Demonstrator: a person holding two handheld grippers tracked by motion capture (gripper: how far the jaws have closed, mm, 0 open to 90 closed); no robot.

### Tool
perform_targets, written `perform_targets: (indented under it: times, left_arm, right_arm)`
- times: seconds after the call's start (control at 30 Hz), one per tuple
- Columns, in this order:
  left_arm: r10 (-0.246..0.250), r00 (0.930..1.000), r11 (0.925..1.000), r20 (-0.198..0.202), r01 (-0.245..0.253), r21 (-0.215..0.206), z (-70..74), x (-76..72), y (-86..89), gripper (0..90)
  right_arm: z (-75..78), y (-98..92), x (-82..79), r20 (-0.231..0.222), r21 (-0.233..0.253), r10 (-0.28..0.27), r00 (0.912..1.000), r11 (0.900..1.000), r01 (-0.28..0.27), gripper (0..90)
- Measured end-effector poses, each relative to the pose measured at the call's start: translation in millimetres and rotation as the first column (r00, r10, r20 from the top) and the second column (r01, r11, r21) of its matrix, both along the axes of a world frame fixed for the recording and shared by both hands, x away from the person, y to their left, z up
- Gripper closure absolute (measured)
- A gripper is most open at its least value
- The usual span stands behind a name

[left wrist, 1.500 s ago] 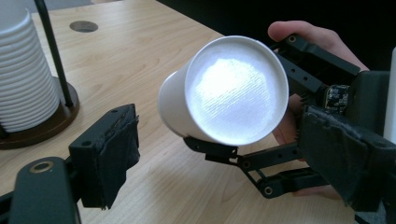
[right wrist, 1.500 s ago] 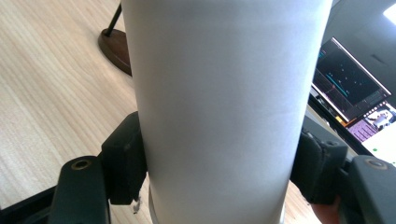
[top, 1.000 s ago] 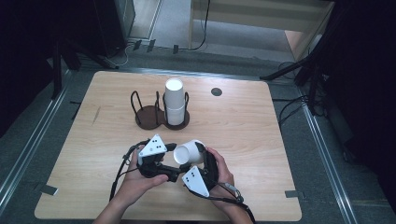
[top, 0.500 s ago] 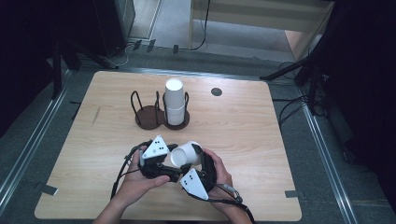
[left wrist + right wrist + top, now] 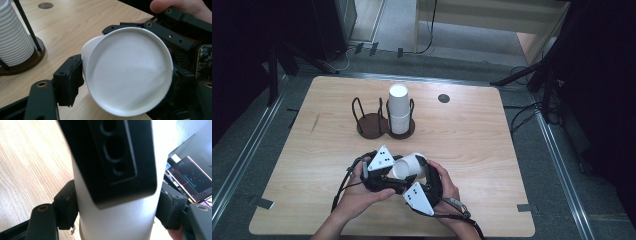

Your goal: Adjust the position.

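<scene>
Between both grippers, a white cup [image 5: 409, 165] lies sideways, left gripper [image 5: 387, 170] and right gripper [image 5: 422, 175] each clamping it.

The white cup [image 5: 115, 220] runs off the right claw view's top and bottom. A blurred black claw part [image 5: 112, 157] hides its middle.

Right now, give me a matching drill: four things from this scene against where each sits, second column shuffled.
Things:
1. loose cup
2. cup stack
3. dark disc
4. empty ring of the rack

Places:
A. set in the table, far right of the rack
B. left half of the rack
C. lying sideways between the two hand-held grippers
D. standing in the rack's right ring

Pairs: 1-C, 2-D, 3-A, 4-B
</scene>
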State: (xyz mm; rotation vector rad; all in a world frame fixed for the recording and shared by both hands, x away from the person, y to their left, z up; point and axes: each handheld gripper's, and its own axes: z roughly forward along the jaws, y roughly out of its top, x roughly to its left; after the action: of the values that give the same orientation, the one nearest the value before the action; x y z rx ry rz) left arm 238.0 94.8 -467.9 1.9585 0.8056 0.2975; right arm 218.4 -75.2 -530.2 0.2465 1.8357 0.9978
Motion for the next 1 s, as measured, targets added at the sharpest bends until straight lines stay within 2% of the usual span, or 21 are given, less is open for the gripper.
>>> perform_targets:
  times: [0.43, 0.67, 0.8, 1.0]
  left_arm:
    - [0.000, 1.0000, 0.9997, -0.002, 0.000, -0.023, 0.8, 1.2, 4.7, 30.6]
    - [-0.028, 0.9989, 0.9975, -0.037, 0.025, -0.066, -0.7, 5.3, 10.8, 33.6]
    - [-0.025, 0.9990, 0.9972, -0.036, 0.022, -0.071, -0.9, 5.2, 11.4, 34.7]
    - [-0.012, 0.9999, 0.9967, -0.011, 0.011, -0.080, -0.6, 5.6, 15.0, 35.2]
  right_arm:
    - [0.7, -1.0, 0.8, 0.003, 0.003, -0.002, 1.0000, 1.000, 0.002, 28.1]
    - [1.0, -2.2, 1.0, 0.004, 0.006, 0.011, 0.9999, 1.000, -0.011, 23.3]
    - [0.6, -1.9, 0.5, 0.005, 0.002, 0.011, 0.9999, 1.000, -0.011, 20.8]
    - [3.8, -5.3, 1.5, -0.014, 0.010, 0.012, 0.9998, 1.000, -0.012, 19.1]
